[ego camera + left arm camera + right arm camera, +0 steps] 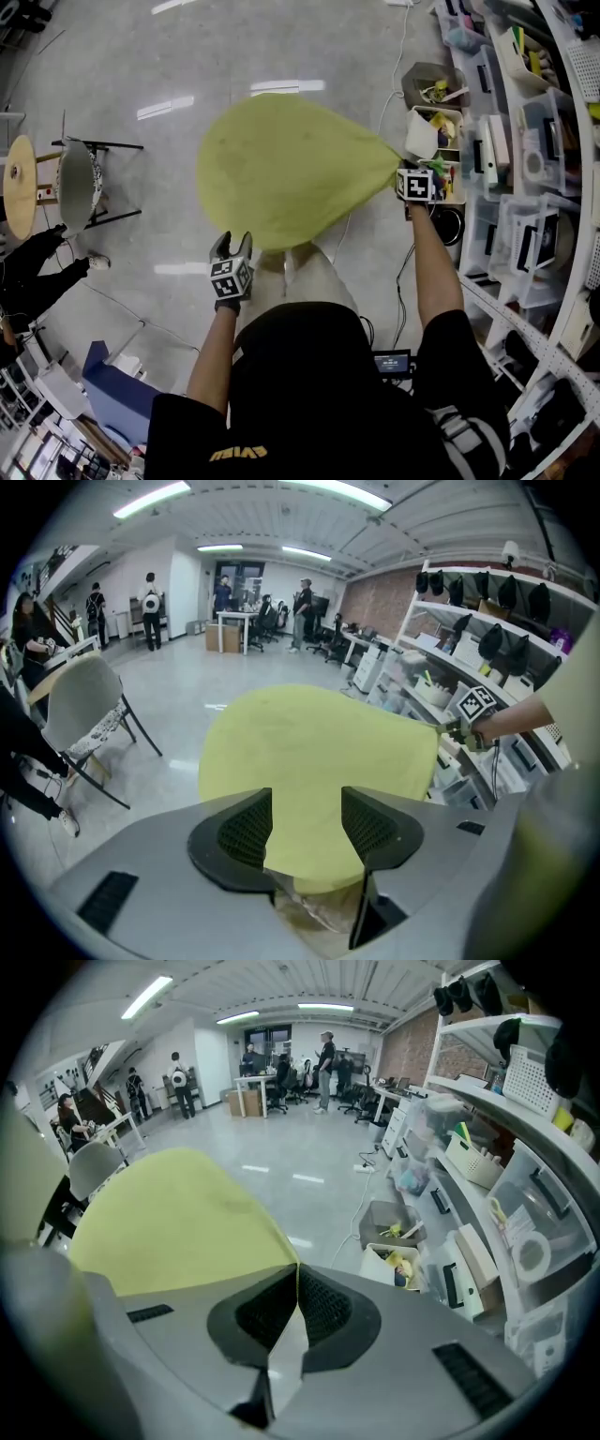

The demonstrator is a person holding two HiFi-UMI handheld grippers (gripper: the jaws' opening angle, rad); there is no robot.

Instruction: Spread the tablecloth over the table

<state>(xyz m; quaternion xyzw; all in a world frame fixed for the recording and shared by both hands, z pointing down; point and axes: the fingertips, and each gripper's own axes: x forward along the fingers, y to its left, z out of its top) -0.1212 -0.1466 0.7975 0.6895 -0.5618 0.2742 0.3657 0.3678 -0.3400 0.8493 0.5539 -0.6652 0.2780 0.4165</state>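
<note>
We see a matt, smooth yellow-green cloth tablecloth (281, 173) above a glossy grey polished floor (122, 66) (streaked with bright reflections); the pale round wooden tabletop (19, 186) looks smooth.

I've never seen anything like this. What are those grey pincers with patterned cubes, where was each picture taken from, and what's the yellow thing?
There is no robot here. A person holds a two-jaw gripper in each hand, and the marked cubes are part of the grippers. The head view comes from a camera on the person's head, looking down. The two gripper views come from cameras riding on each gripper. The yellow thing is a tablecloth, spread out and hiding what is under it. The right gripper is shut on its edge. The left gripper hangs open at the near edge.
</note>
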